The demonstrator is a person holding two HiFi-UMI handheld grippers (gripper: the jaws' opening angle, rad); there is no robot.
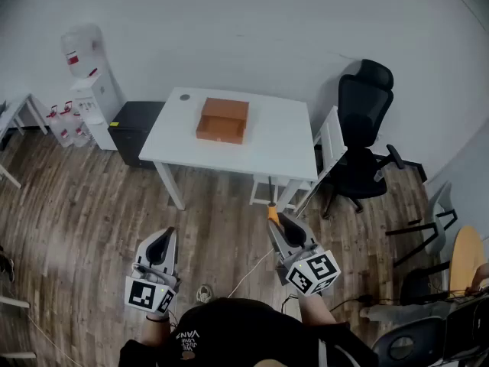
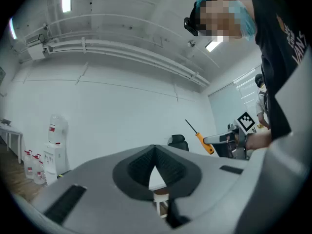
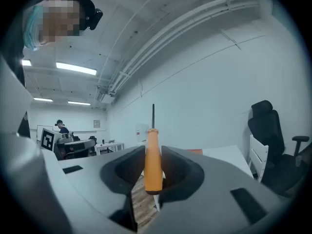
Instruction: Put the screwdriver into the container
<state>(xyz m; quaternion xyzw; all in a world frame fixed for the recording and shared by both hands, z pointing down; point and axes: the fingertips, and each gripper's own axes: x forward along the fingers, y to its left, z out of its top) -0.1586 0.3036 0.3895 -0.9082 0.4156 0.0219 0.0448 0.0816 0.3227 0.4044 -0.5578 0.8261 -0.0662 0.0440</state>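
My right gripper [image 1: 276, 222] is shut on the orange handle of the screwdriver [image 3: 152, 160], whose dark shaft points straight up past the jaws. Only the orange tip of the screwdriver [image 1: 272, 213] peeks out in the head view, and the screwdriver [image 2: 201, 138] also shows far off in the left gripper view. My left gripper [image 1: 161, 245] hangs at the lower left with its jaws closed together and nothing between them. The container, an orange-brown box [image 1: 222, 120], sits on the white table [image 1: 275, 147] well ahead of both grippers.
A black office chair [image 1: 364, 140] and a white chair [image 1: 328, 144] stand to the right of the table. A water dispenser [image 1: 90, 82] and a black cabinet [image 1: 137, 128] are at the left. A white cable [image 1: 248, 270] trails on the wooden floor.
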